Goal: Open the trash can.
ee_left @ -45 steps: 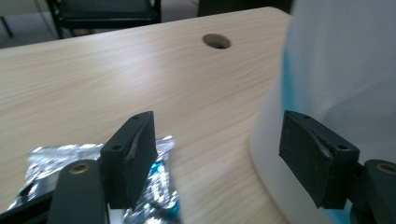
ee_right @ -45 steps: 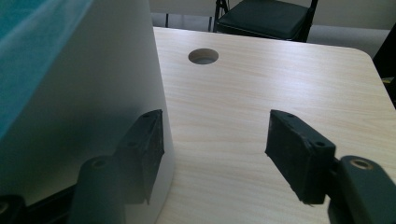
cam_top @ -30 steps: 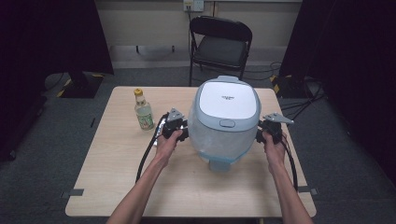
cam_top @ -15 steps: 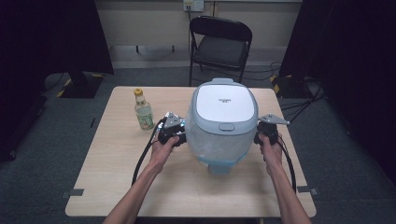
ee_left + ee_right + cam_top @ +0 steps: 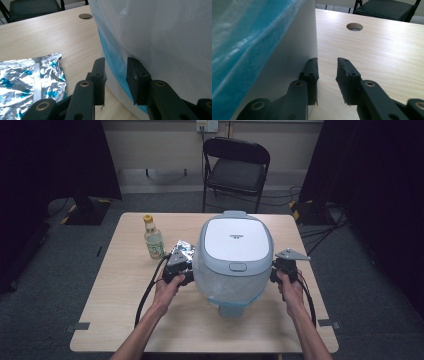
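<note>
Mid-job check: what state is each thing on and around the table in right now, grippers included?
Rice cooker: upright, lid shut, plastic wrap on.
Bottle: upright, capped.
Foil packet: lying flat on the table.
Folding chair: unfolded, seat bare.
Left gripper: jaws apart, just been closing, nothing between them, at the cooker's side.
Right gripper: jaws apart, nothing between them, at the cooker's other side.

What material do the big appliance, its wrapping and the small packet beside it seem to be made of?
The rice cooker looks like smooth matte plastic, pale grey with a white lid panel. The wrapping around its body seems thin clear plastic film: it wrinkles and has a blue tint near the bottom. The packet looks like metallised foil: silvery, shiny and creased, with blue print.
</note>
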`<act>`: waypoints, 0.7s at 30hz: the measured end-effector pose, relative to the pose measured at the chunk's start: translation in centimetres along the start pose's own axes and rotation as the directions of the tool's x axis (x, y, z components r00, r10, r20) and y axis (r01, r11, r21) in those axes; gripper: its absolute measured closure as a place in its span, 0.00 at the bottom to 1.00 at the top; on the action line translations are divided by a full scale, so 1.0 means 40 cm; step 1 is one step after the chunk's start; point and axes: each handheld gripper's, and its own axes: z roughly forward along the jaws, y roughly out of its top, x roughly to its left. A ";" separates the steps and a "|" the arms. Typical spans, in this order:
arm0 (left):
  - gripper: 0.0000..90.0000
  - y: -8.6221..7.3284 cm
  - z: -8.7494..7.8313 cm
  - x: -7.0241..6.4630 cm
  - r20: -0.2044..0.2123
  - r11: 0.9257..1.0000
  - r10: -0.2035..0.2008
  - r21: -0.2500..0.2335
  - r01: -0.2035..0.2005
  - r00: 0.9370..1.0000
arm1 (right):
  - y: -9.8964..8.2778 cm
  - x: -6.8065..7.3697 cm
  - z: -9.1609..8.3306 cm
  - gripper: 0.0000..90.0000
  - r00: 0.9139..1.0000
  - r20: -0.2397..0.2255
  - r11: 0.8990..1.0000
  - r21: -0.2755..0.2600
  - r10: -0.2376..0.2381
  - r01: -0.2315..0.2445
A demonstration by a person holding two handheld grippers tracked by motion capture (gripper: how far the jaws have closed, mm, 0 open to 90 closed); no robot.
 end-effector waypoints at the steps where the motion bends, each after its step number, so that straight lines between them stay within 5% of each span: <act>1: 0.76 -0.002 -0.002 -0.003 0.002 1.000 -0.004 -0.002 0.004 1.000 | 0.000 0.002 -0.002 0.78 1.000 0.003 1.000 0.002 -0.008 0.008; 8: 0.77 -0.004 -0.007 -0.019 0.020 1.000 -0.002 0.004 0.002 1.000 | -0.002 0.004 -0.019 0.73 1.000 0.018 1.000 0.025 -0.015 0.015; 9: 0.76 -0.002 -0.006 -0.025 -0.004 1.000 0.011 0.008 -0.011 1.000 | -0.002 0.001 -0.022 0.72 1.000 0.018 0.999 0.026 -0.019 0.018; 14: 0.73 -0.004 -0.006 -0.024 0.016 1.000 -0.023 0.013 0.022 1.000 | -0.008 -0.007 -0.033 0.64 1.000 0.028 0.999 0.032 -0.004 0.003; 18: 0.46 -0.012 -0.002 0.001 -0.003 0.999 -0.050 0.004 0.050 0.999 | -0.007 -0.009 -0.031 0.41 0.995 0.096 0.998 0.062 -0.022 0.016; 21: 0.32 -0.023 0.008 0.021 0.013 0.996 -0.085 0.026 0.084 0.996 | -0.018 -0.023 -0.025 0.25 0.993 0.110 0.996 0.085 0.031 -0.041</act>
